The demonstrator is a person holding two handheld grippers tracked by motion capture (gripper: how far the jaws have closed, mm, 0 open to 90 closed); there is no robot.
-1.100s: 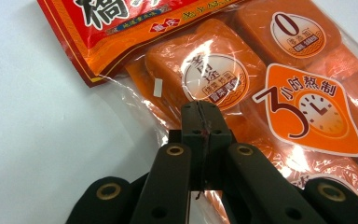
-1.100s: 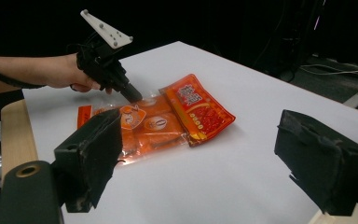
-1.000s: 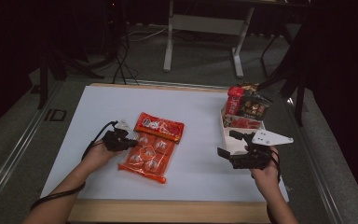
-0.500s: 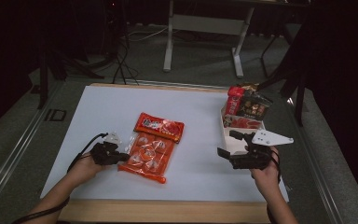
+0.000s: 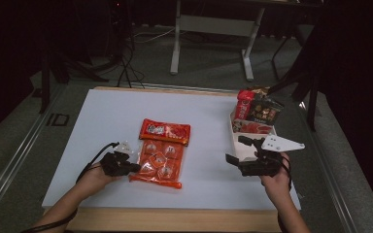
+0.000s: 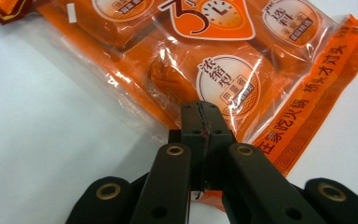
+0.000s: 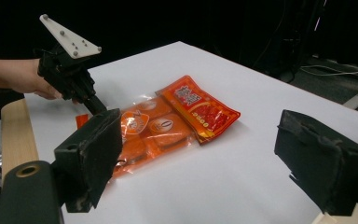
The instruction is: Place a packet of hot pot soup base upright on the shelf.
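White tabletop with a wooden front edge [image 5: 175, 221] carries everything, and dark floor and metal table legs lie beyond it. On the near left, the left gripper [image 5: 132, 167] lies low over the table, its jaws pressed together on the thin near-left edge of the orange pack [image 5: 161, 160] — the left gripper view shows the two pads [image 6: 204, 122] meeting with a sliver of clear film caught between them, the pack's round white labels and printed seam strip just ahead. The pack lies flat near the table's middle, long side running away from the person, and its far end is overlapped by a smaller red pouch [image 5: 165, 131]. On the near right, the right gripper [image 5: 238, 164] hovers above bare table with its jaws wide apart and nothing between them — in its own view the two black pads [image 7: 93, 149] stand at either side, with the pack [image 7: 149, 133] and the left gripper [image 7: 95, 105] in the distance. Just beyond the right gripper, at the table's right edge, stands a white box [image 5: 238, 143] of snack packets, among them a dark bag [image 5: 264, 111].
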